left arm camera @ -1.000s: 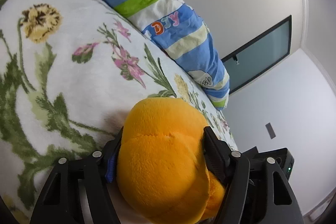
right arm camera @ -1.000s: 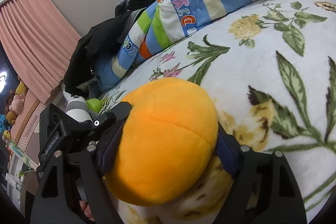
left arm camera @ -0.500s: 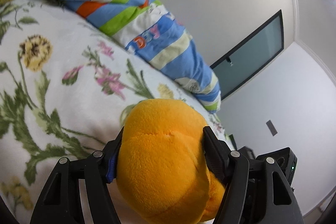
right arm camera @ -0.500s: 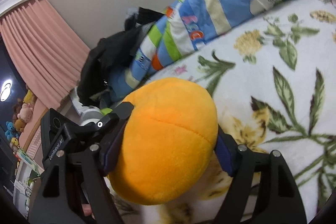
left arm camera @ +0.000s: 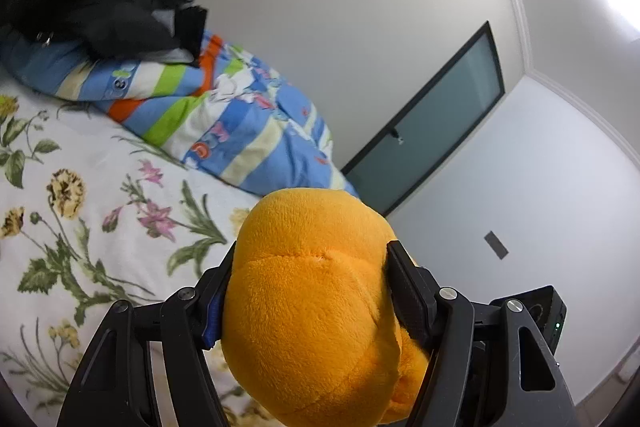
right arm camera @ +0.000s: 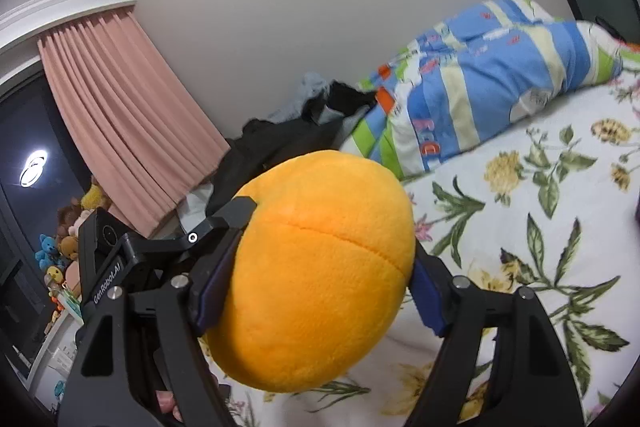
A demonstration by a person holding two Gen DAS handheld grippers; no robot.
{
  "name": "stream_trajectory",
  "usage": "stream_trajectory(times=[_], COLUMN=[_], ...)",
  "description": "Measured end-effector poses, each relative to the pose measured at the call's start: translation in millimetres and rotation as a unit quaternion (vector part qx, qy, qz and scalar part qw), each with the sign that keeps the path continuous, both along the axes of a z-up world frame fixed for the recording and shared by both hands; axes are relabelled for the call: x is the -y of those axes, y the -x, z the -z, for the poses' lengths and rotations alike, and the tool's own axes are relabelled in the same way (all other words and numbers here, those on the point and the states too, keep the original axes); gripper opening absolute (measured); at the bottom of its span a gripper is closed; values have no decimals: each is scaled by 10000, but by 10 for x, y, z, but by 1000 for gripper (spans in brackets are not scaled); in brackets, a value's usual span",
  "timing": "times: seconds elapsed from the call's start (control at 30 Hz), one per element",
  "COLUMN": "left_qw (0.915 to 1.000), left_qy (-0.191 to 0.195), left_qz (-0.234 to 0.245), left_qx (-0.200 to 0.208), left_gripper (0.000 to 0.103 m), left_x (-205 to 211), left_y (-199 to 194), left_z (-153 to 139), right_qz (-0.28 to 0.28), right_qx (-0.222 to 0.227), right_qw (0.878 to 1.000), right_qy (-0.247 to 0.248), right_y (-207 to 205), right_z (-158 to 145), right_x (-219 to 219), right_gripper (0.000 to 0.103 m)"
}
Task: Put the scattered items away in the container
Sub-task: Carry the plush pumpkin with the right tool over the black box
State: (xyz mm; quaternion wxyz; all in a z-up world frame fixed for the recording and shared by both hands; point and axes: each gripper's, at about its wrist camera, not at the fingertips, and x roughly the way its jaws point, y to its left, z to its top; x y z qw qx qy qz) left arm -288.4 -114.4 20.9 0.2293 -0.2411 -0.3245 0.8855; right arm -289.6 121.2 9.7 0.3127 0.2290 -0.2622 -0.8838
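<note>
orange plush toy (left arm camera: 316, 307) | underside hidden; container unseen | bedspread (left arm camera: 100, 187) partly covered

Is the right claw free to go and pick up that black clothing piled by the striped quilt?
Probably not: the right claw is clamped on the orange plush, so the black clothing must wait.

Fuzzy orange plush toy (left arm camera: 316, 307), matt floral bedsheet (left arm camera: 100, 195)
</note>
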Motion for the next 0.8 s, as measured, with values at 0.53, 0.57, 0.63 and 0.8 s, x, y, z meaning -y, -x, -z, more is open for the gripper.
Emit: stream_trajectory(times=[0.53,0.57,0.63,0.8], left_qw=[9971,9968,9959,9936], left_qy=[358,361,378,433], left_qz=[416,469,590,893], left_qx=[-536,-547,-564,-539], left_gripper=[69,69,69,69], left_x=[-810,-894,-1105,-1656], left_y=[-603,-609,-616,-580], left_z=[-1020,-1044,-1086,-1119], right_qz=[371,438,534,839], right_qx=[-599,-627,-652,-650], right_qw=[9970,9966,9959,9938], right_qy=[319,318,315,334], right_y=[-776,-816,-861,-939], right_z=[-821,-849,-874,-876], right_x=[-790,-900,-1058,-1564], right_gripper=[77,77,77,77])
